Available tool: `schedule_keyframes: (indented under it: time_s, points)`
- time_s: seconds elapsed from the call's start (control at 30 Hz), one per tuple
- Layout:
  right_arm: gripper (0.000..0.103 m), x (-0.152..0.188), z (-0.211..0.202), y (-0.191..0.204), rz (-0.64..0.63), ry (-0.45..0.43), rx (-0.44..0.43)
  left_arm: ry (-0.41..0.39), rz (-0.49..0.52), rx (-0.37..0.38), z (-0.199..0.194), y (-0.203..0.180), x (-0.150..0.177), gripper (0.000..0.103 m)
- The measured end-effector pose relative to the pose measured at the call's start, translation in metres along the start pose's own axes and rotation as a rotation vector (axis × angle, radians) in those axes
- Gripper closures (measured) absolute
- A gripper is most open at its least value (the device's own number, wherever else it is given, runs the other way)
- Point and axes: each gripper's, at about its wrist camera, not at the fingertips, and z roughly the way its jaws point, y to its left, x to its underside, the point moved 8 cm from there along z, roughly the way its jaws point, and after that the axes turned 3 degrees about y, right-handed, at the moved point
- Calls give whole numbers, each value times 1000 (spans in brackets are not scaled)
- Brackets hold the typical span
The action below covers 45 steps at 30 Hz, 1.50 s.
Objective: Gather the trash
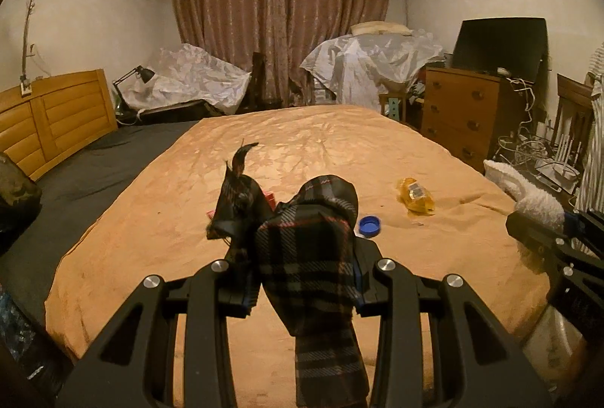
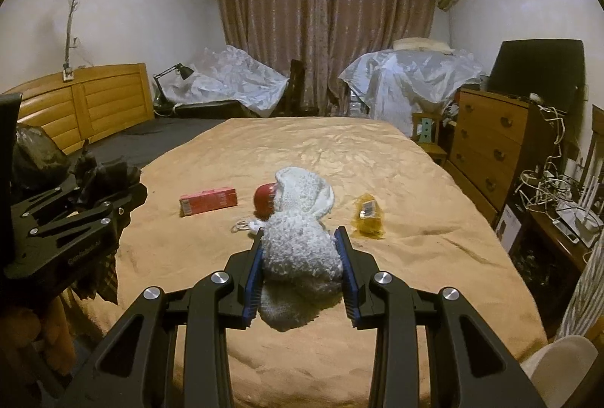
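My left gripper point(image 1: 302, 257) is shut on a dark plaid cloth point(image 1: 309, 257) that also wraps a black plastic bag point(image 1: 236, 208), held above the bed. My right gripper point(image 2: 300, 249) is shut on a fluffy white cloth point(image 2: 298, 242). On the orange bedspread point(image 2: 339, 151) lie a pink box point(image 2: 208, 201), a red round object point(image 2: 264, 198) partly behind the white cloth, a yellow crumpled wrapper point(image 2: 368, 215), a blue bottle cap point(image 1: 370, 225) and a thin white string point(image 2: 245, 226). The wrapper also shows in the left wrist view point(image 1: 415, 196).
A wooden headboard point(image 1: 56, 121) stands left, a wooden dresser point(image 2: 490, 143) with a black monitor point(image 2: 540, 68) right. Covered furniture point(image 2: 407, 79) and curtains point(image 2: 328, 30) are at the back. Cables and a router point(image 2: 566, 204) crowd the right side.
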Motion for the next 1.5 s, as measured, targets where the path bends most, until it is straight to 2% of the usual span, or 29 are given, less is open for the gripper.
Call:
schedule_keyframes:
  time_s: [0.13, 0.4, 0.8, 1.07, 1.27, 1.5]
  points:
    - [67, -3, -20, -25, 20, -4, 39, -5, 20, 41, -5, -23, -5, 68]
    - [67, 7, -76, -110, 77, -5, 160, 0, 69, 150, -8, -89, -11, 68]
    - [66, 60, -157, -247, 161, 46, 332, 9, 179, 343, -27, -217, -14, 68]
    - [66, 96, -201, -319, 207, 93, 414, 55, 267, 472, -38, -305, 2, 68]
    - [66, 123, -216, -357, 254, 157, 418, 103, 352, 557, -47, -365, 22, 68]
    - [66, 162, -195, -407, 352, 319, 333, 234, 454, 633, -40, -414, 57, 68]
